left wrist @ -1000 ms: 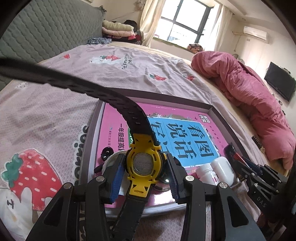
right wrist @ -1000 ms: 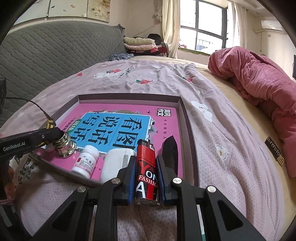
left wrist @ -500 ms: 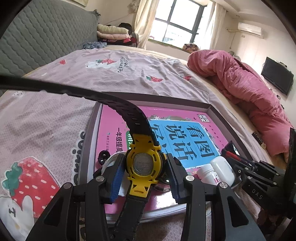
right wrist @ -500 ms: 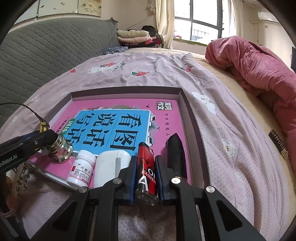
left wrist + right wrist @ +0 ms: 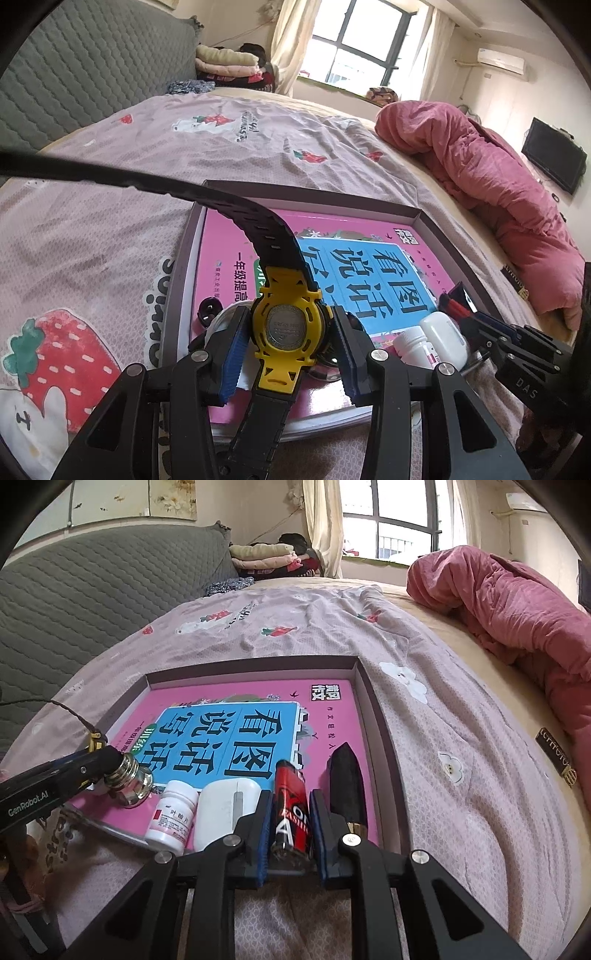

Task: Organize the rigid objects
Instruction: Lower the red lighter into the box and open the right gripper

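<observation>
A shallow grey-rimmed tray lies on the bed with a pink and blue book in it. My left gripper is shut on a yellow watch with a black strap, held over the tray's near left corner. My right gripper is shut on a red lighter at the tray's near edge. A white pill bottle, a white case, a black pointed object and a metal knob-like piece lie on the book.
A pink quilt is heaped at the right of the bed. A grey padded headboard stands at the left. Folded clothes lie at the far end under the window. A small black round item lies in the tray.
My right gripper has moved forward and lowered the lighter toward the tray, between the white case and the black object. My left gripper holds the watch in much the same place.
</observation>
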`<state>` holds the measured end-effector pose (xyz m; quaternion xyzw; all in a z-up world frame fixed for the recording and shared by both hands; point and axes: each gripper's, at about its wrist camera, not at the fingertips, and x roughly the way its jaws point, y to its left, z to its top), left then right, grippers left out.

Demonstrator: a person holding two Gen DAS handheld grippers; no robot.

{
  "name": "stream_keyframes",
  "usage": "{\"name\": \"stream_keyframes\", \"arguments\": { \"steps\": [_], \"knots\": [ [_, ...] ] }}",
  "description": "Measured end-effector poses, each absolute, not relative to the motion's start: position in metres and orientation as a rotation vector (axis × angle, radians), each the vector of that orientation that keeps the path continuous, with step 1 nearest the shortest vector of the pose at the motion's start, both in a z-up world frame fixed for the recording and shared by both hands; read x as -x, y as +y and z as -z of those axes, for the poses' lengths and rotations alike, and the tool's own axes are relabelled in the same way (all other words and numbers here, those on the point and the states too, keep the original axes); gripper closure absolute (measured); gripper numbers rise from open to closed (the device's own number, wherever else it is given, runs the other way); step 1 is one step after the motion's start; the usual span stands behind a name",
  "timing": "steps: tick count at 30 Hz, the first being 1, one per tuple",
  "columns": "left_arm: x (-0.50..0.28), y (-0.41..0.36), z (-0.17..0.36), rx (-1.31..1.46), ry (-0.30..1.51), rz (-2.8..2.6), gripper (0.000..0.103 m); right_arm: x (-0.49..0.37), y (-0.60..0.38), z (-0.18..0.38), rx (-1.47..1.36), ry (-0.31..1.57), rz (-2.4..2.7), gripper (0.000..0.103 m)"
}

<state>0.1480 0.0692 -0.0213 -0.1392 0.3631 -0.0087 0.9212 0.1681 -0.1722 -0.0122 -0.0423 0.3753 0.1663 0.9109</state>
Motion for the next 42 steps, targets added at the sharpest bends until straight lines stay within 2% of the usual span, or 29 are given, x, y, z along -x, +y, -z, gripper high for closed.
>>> {"name": "stream_keyframes", "arguments": {
  "steps": [3, 27, 42],
  "knots": [
    [-0.148, 0.071, 0.021, 0.296, 0.749, 0.019, 0.058, -0.166, -0.174, 0.012, 0.078, 0.779, -0.338, 0.081],
    [-0.146, 0.081, 0.021, 0.335, 0.748, -0.013, 0.058, -0.158, -0.179, 0.007, 0.067, 0.775, -0.338, 0.079],
    [-0.143, 0.085, 0.017, 0.348, 0.742, -0.018, 0.054, -0.157, -0.177, 0.004, 0.071, 0.771, -0.336, 0.077]
  ]
}}
